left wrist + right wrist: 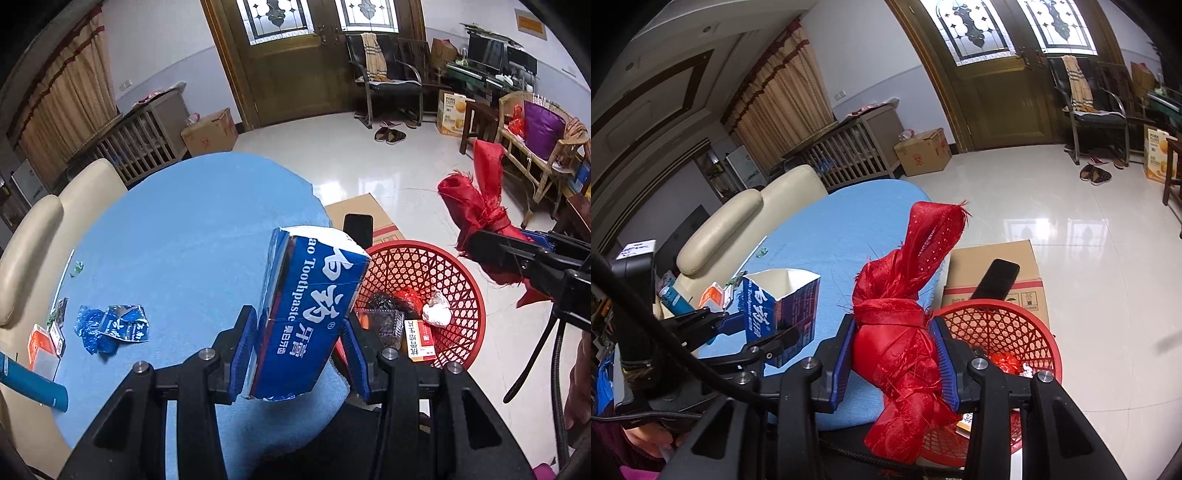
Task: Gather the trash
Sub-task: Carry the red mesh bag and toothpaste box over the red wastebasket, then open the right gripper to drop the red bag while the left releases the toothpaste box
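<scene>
Both grippers loaded, held by the red basket.

Left wrist view: left gripper point(301, 350) closed part-way on a blue toothpaste box point(308, 314), pads pressed to both sides; box tilted, torn open at the top, above the edge of the blue table point(192, 221); print reads "Toothpaste" plus Chinese characters; red basket point(458, 295) on the floor just beside, holding a white wad and a small orange-white carton; crumpled blue wrapper point(112, 326) on the table. Right wrist view: right gripper point(895, 363) clamped on a knotted red cloth bundle point(905, 332), next to the basket rim point(1015, 317); cardboard box point(993, 273) behind, a dark phone on it.
</scene>
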Demonstrator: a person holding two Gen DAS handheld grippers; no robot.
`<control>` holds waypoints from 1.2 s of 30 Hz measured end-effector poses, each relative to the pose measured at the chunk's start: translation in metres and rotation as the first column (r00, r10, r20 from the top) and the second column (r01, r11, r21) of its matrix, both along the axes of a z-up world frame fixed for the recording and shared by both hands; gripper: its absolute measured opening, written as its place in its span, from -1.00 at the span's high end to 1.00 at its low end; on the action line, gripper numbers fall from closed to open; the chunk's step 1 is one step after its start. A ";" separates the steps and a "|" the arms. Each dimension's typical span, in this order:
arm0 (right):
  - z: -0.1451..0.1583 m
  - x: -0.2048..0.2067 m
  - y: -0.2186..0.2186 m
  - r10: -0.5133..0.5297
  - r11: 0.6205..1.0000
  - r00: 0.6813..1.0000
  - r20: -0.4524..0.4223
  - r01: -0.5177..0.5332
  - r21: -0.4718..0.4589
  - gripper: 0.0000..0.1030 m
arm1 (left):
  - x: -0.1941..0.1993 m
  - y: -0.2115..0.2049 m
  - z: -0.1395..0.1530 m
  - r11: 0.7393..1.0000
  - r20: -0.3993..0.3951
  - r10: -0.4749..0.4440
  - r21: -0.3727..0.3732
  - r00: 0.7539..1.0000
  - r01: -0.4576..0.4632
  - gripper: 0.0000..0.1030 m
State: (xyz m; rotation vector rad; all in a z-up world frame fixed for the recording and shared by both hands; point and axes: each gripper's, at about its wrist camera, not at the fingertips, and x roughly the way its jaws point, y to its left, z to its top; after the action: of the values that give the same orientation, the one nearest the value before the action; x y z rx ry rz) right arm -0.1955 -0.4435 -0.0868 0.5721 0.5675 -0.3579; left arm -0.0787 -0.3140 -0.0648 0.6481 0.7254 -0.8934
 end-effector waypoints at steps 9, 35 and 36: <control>-0.007 -0.003 -0.011 -0.026 1.000 1.000 -0.015 0.026 0.015 0.15 | 0.000 -0.015 -0.010 1.000 -0.020 -0.024 0.018 1.000 0.025 0.07; -0.042 -0.005 -0.034 -0.076 0.992 0.994 -0.083 0.084 0.094 0.14 | -0.002 -0.047 -0.037 0.993 -0.059 -0.091 0.071 0.994 0.095 0.03; -0.043 -0.006 -0.035 -0.078 0.992 0.993 -0.085 0.086 0.096 0.14 | -0.001 -0.048 -0.038 0.993 -0.061 -0.090 0.072 0.994 0.095 0.03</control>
State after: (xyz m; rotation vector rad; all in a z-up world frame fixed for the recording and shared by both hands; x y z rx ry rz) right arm -0.2010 -0.4789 -0.1297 0.6808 0.6438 -0.4341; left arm -0.0800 -0.3617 -0.1031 0.7295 0.7886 -0.9768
